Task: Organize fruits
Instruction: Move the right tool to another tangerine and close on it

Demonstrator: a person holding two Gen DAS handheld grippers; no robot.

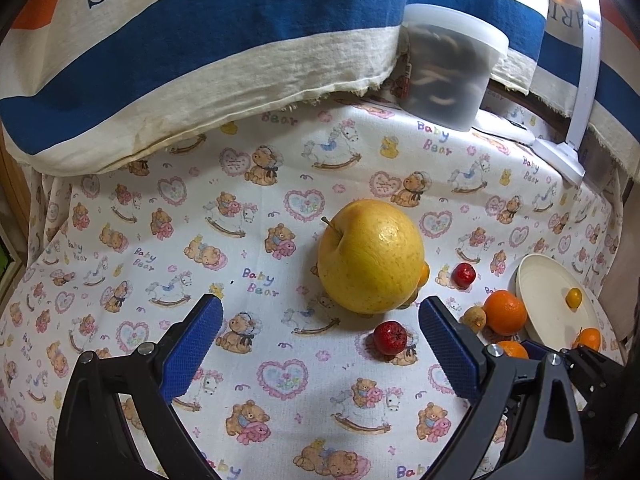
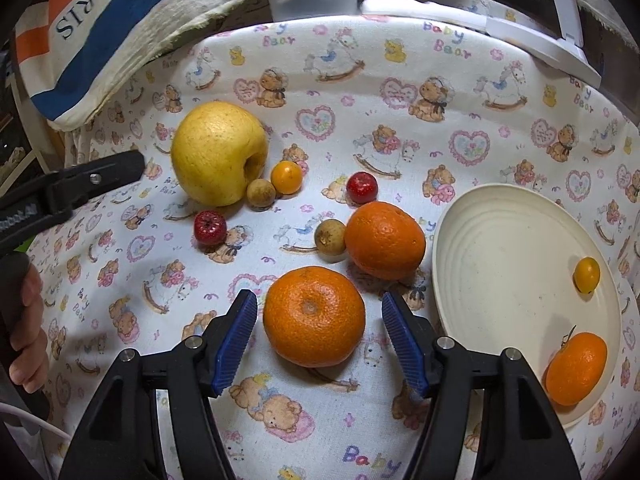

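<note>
A big yellow apple [image 1: 371, 256] lies on the bear-print cloth just beyond my open left gripper [image 1: 320, 312]; it also shows in the right wrist view [image 2: 218, 152]. A small red fruit [image 1: 390, 337] lies near the right finger. My right gripper [image 2: 319, 316] is open around a mandarin [image 2: 314, 316], not touching it. A second orange [image 2: 384, 238] lies behind it. A cream plate [image 2: 500, 264] on the right holds a mandarin [image 2: 576, 368] and a small yellow fruit [image 2: 587, 275]. Small brown [image 2: 330, 235], red [image 2: 362, 187] and yellow [image 2: 286, 177] fruits lie scattered.
A striped cloth bag [image 1: 180, 60] hangs over the back left. A clear plastic tub [image 1: 448, 68] and a white lamp base [image 1: 560, 160] stand at the back. The left gripper's arm [image 2: 80, 184] shows at the left of the right wrist view.
</note>
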